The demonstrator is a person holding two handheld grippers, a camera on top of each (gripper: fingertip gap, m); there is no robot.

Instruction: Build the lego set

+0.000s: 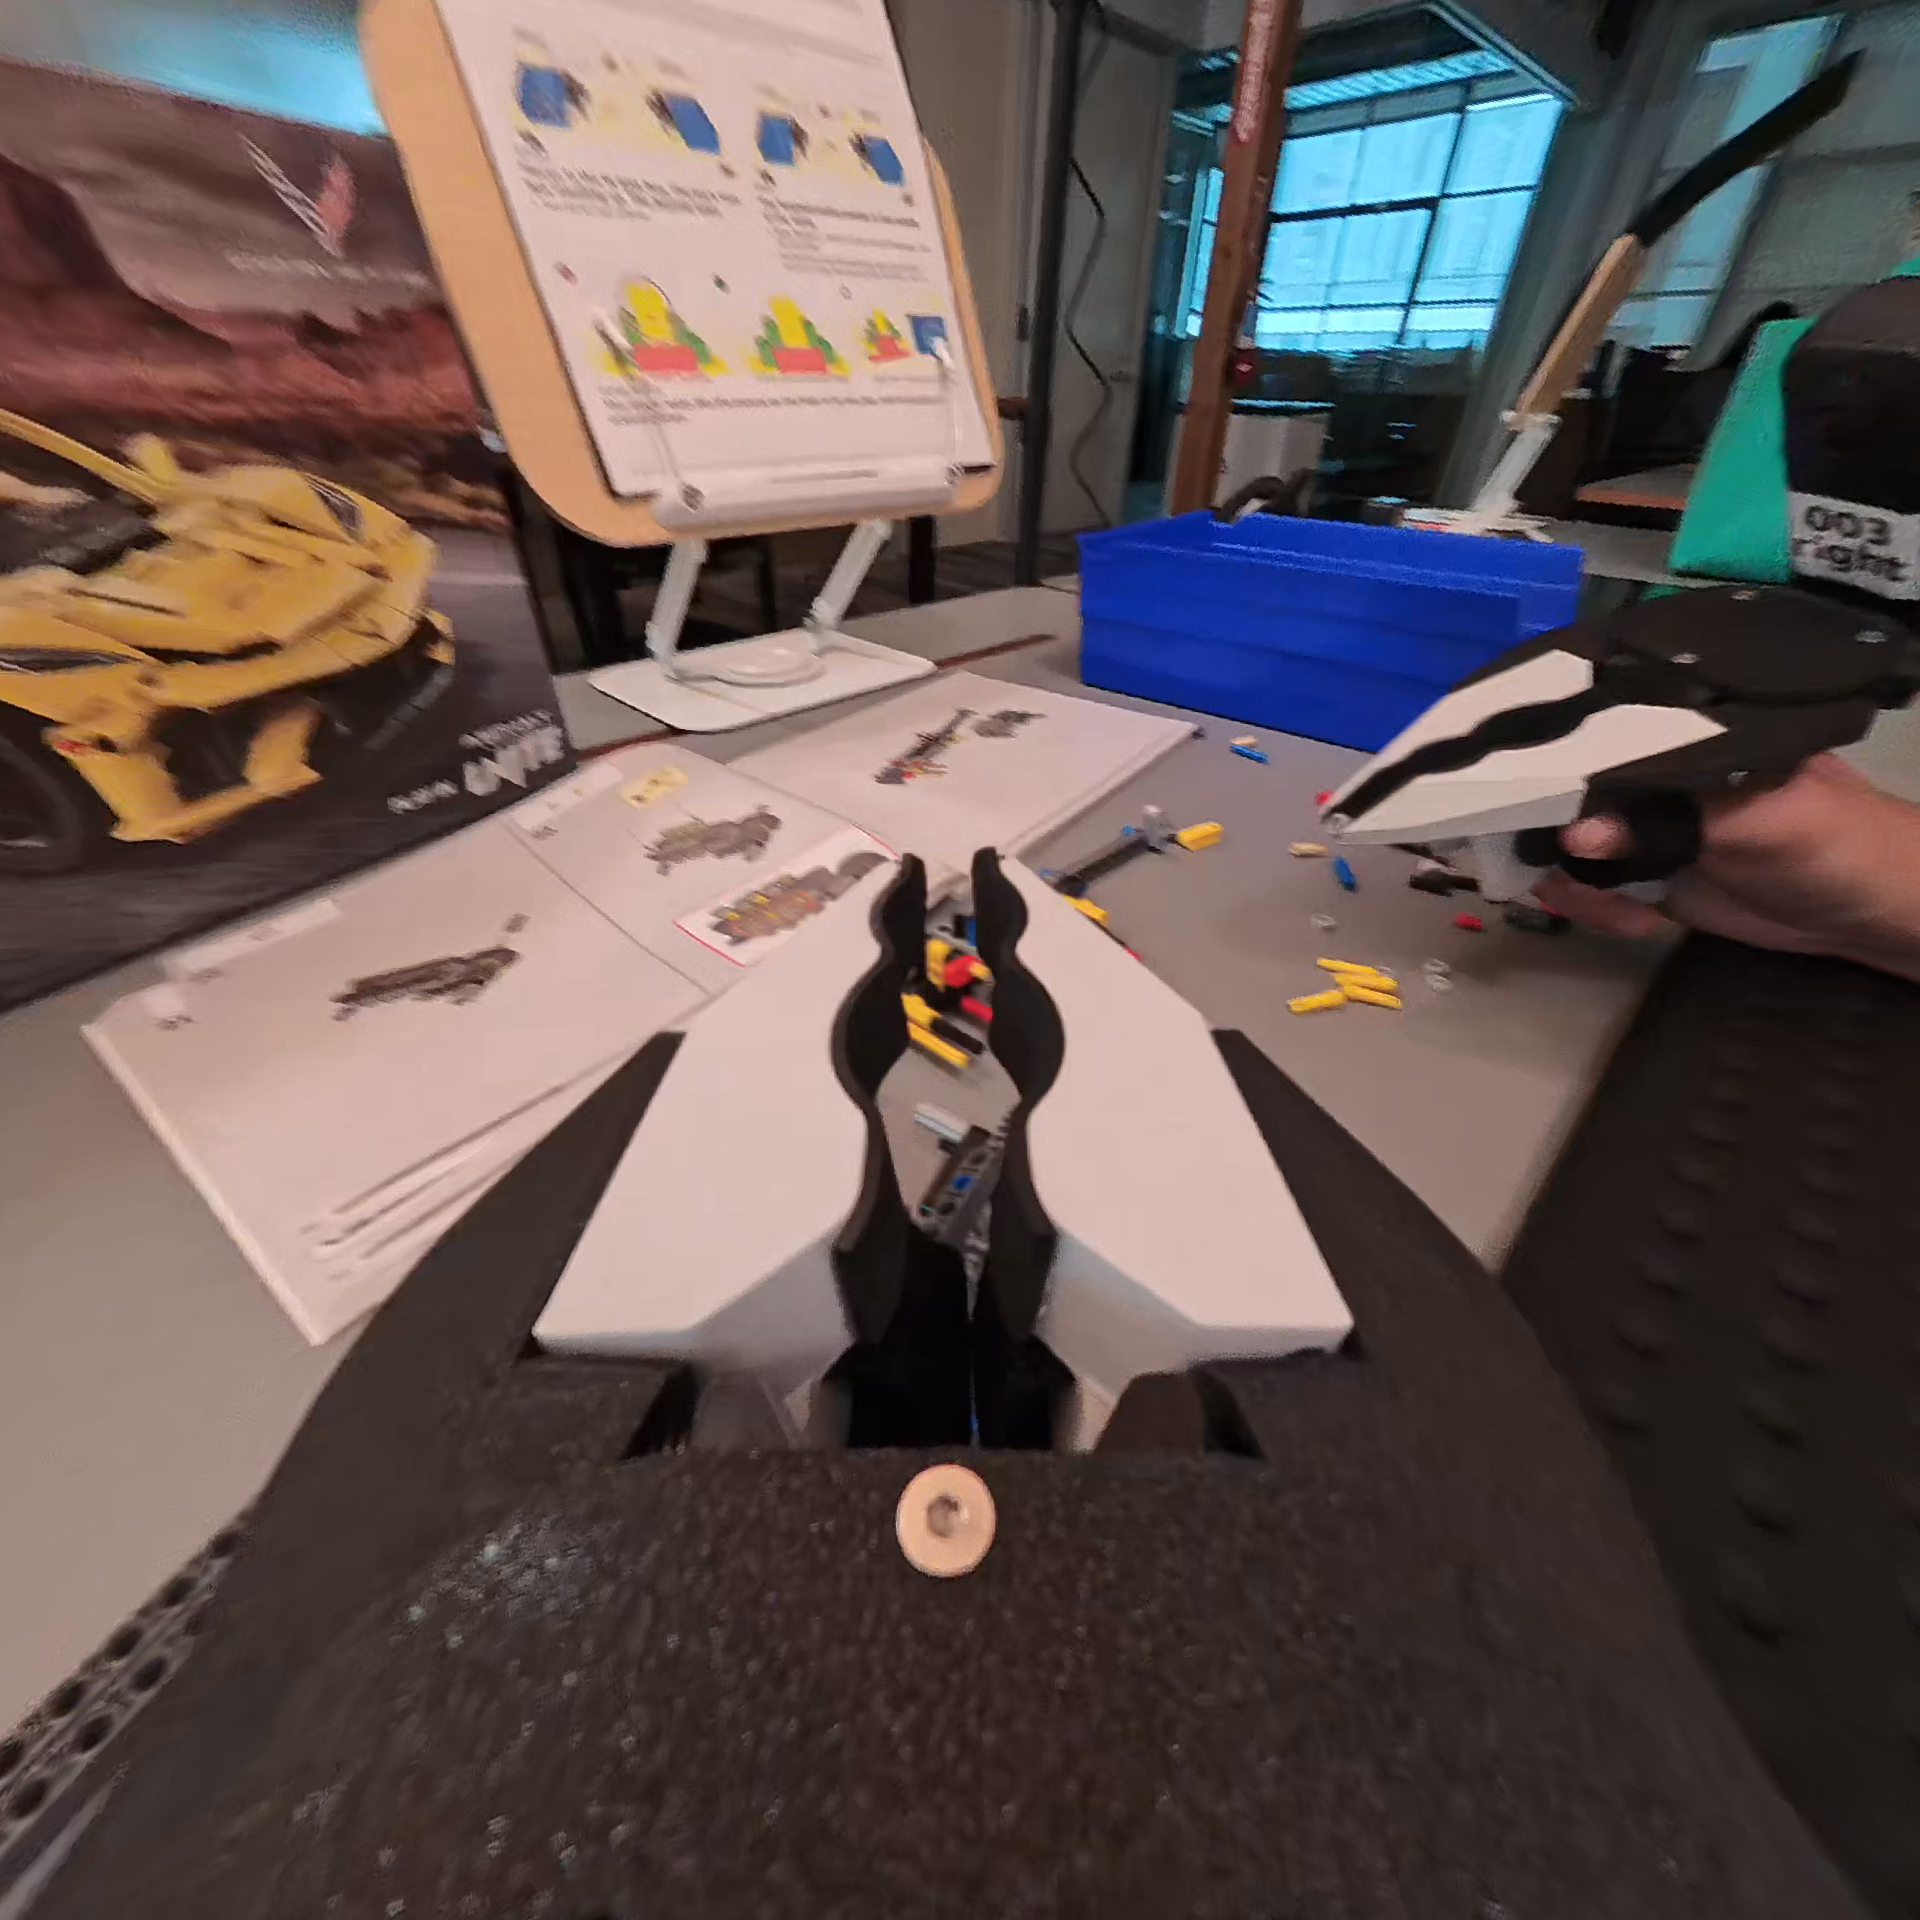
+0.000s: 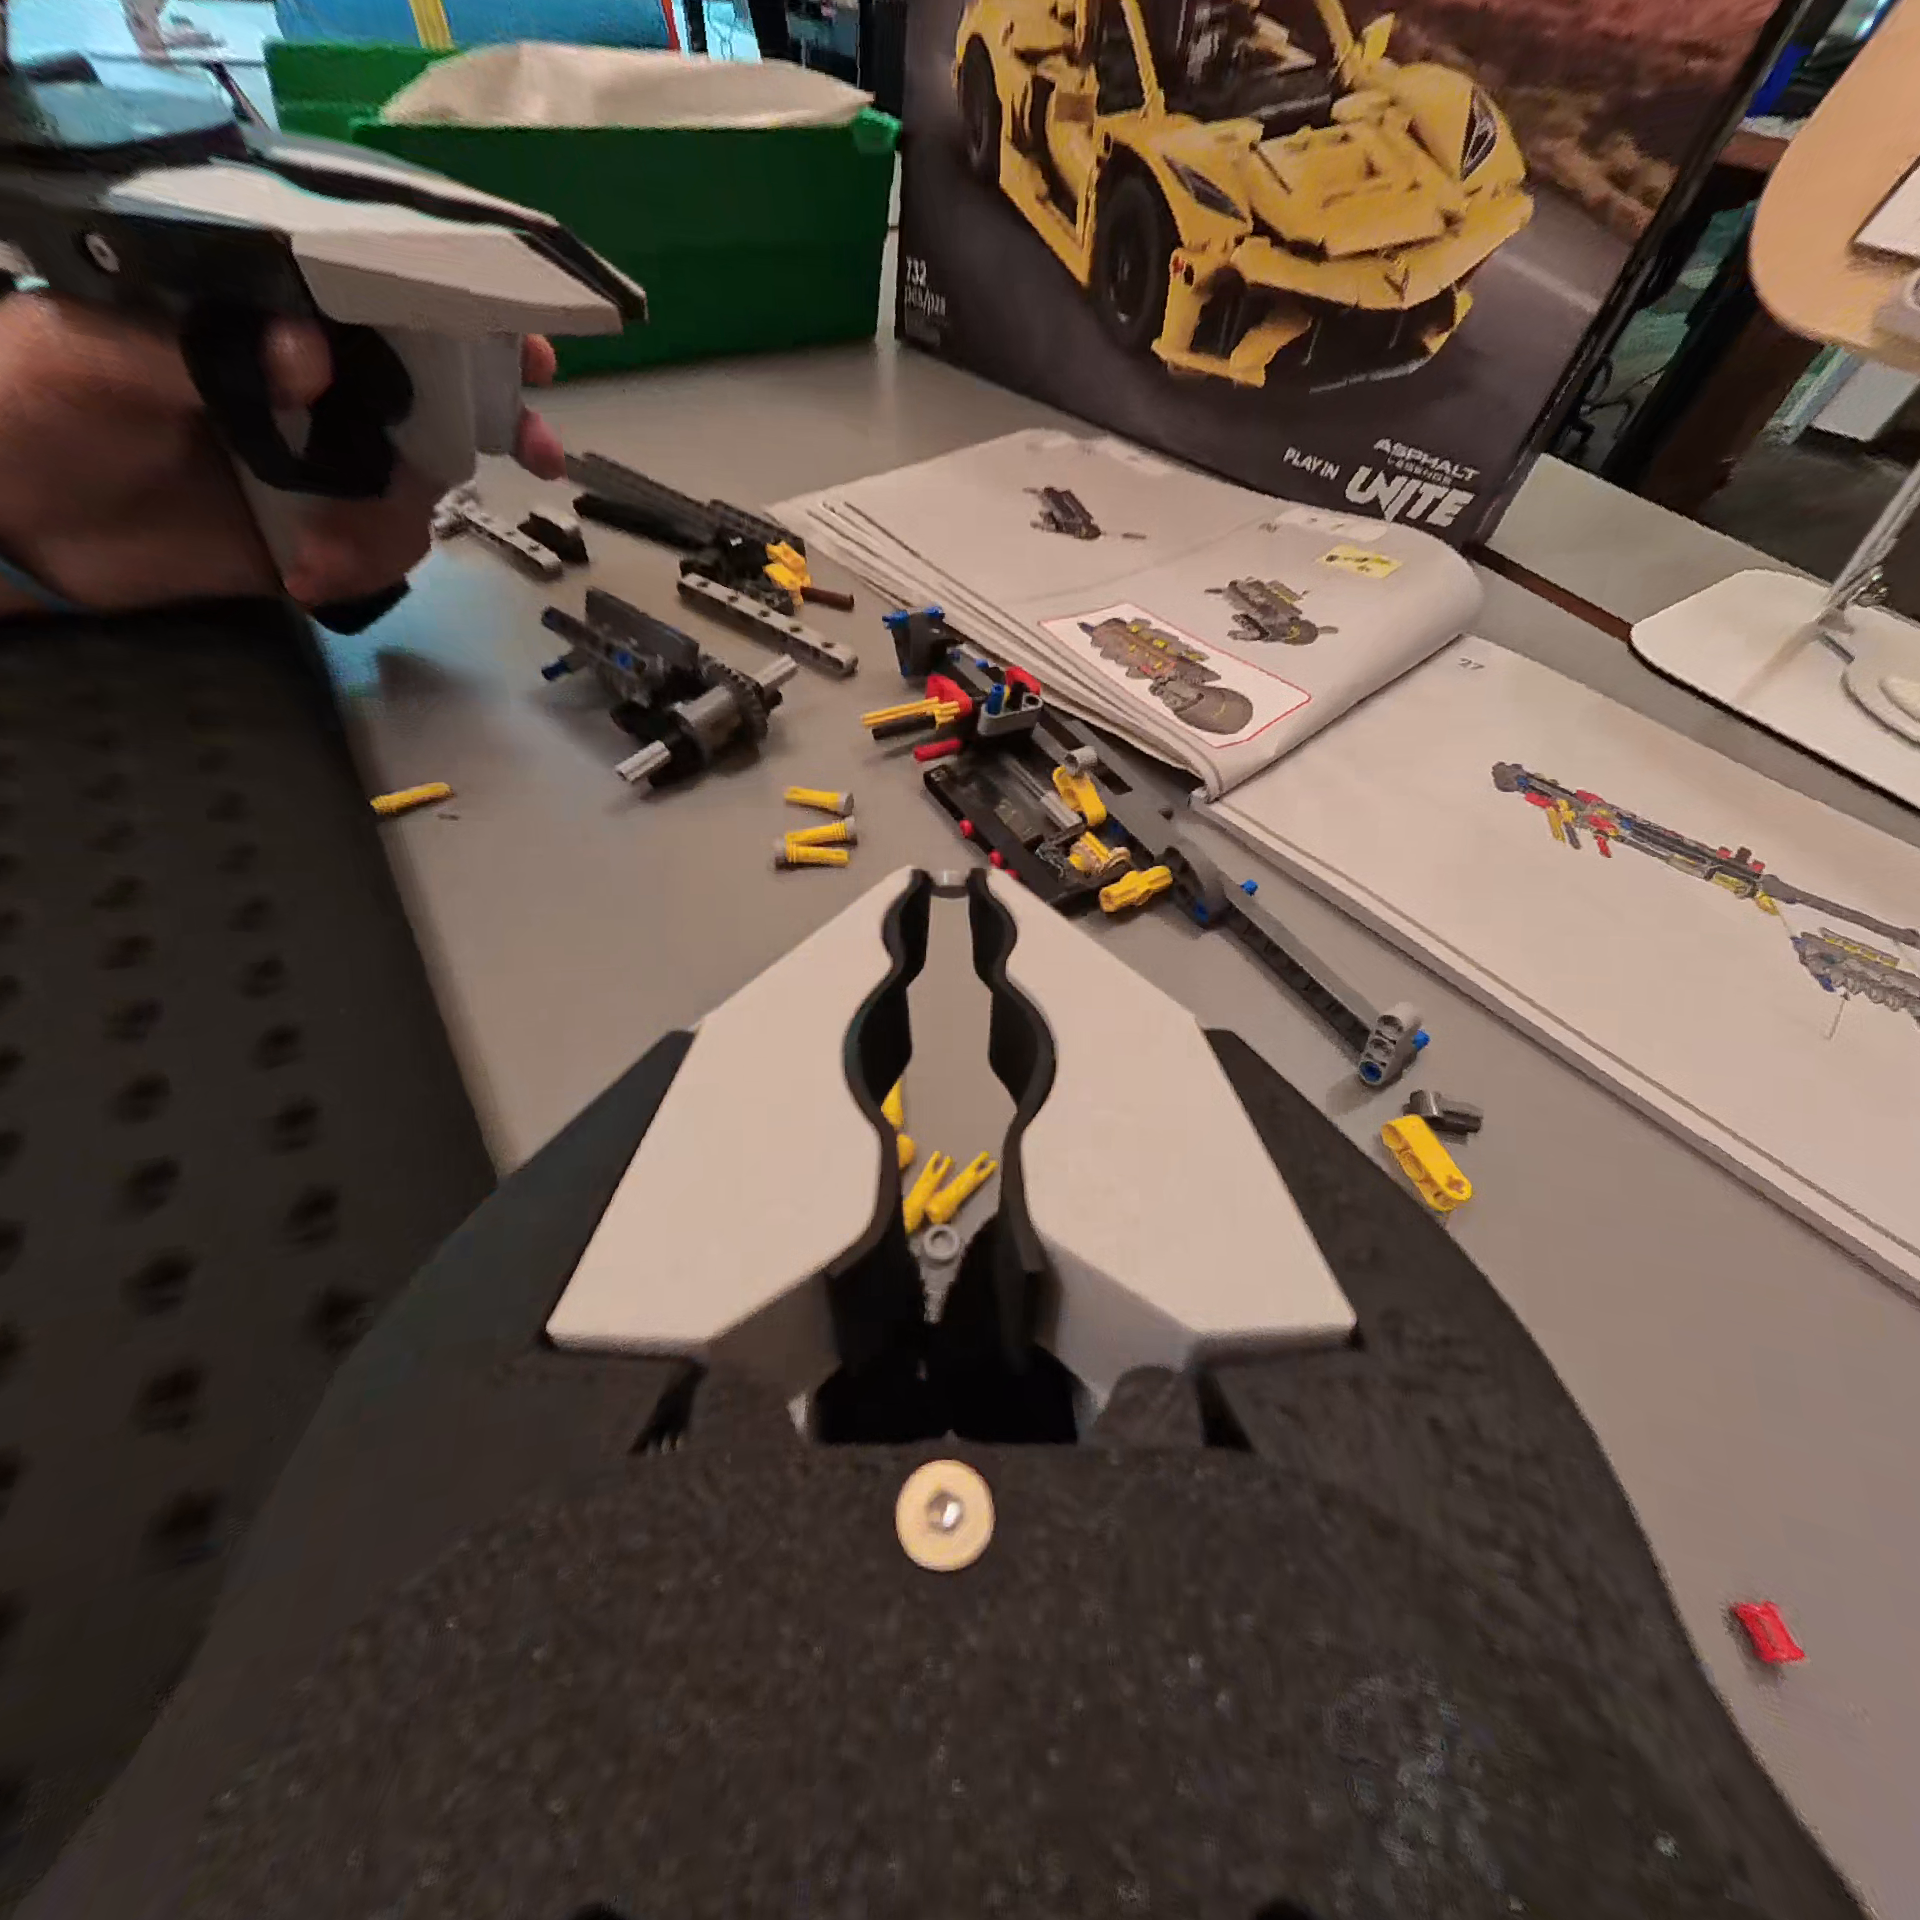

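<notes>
Long black-and-grey lego chassis assembly (image 2: 1049, 821) with yellow, red and blue parts was seen lying on the grey surface (image 2: 644, 935), its far end touching the open instruction booklet (image 2: 1174, 582). A second grey geared sub-assembly (image 2: 665, 686) was noted to its left, apart from it. Loose yellow pins (image 2: 821, 831) were scattered between the two.

Right claw (image 2: 948, 881) was held above the surface, tips nearly pressed together on a small grey ring-shaped piece (image 2: 948, 883).

Left claw (image 1: 948, 868) was raised over the chassis, slightly spread, nothing between its fingers; in the right wrist view it appeared closed at upper left.

Beyond: black box printed with a yellow car (image 2: 1299, 208), blue plastic bin (image 1: 1320, 613), green bin (image 2: 665, 218), wooden stand carrying printed sheets (image 1: 707, 260).
</notes>
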